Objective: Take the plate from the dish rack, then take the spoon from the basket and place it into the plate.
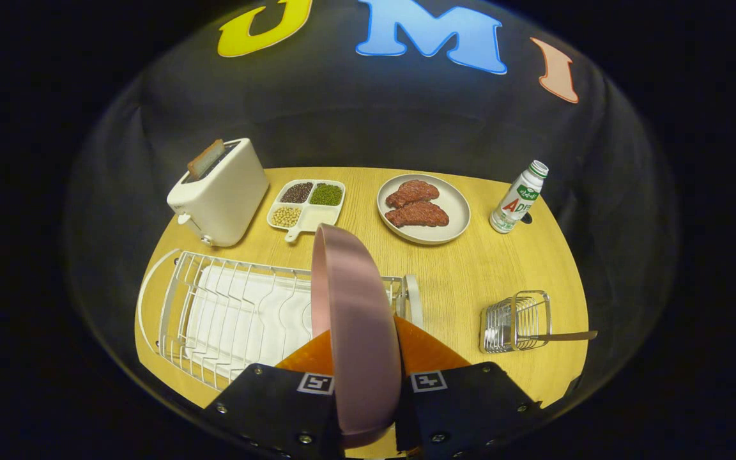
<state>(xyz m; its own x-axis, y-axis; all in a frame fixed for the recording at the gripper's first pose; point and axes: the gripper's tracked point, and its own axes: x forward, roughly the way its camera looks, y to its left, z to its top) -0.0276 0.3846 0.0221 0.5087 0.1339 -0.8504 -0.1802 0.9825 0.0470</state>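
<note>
Gripper (365, 377) clamps pink plate (355, 319) above wooden table (470, 281).

Claw-mounted fisheye, high over table (470, 268)

Black claw (365, 358) with orange fingers (429, 350), square markers, screws.
</note>
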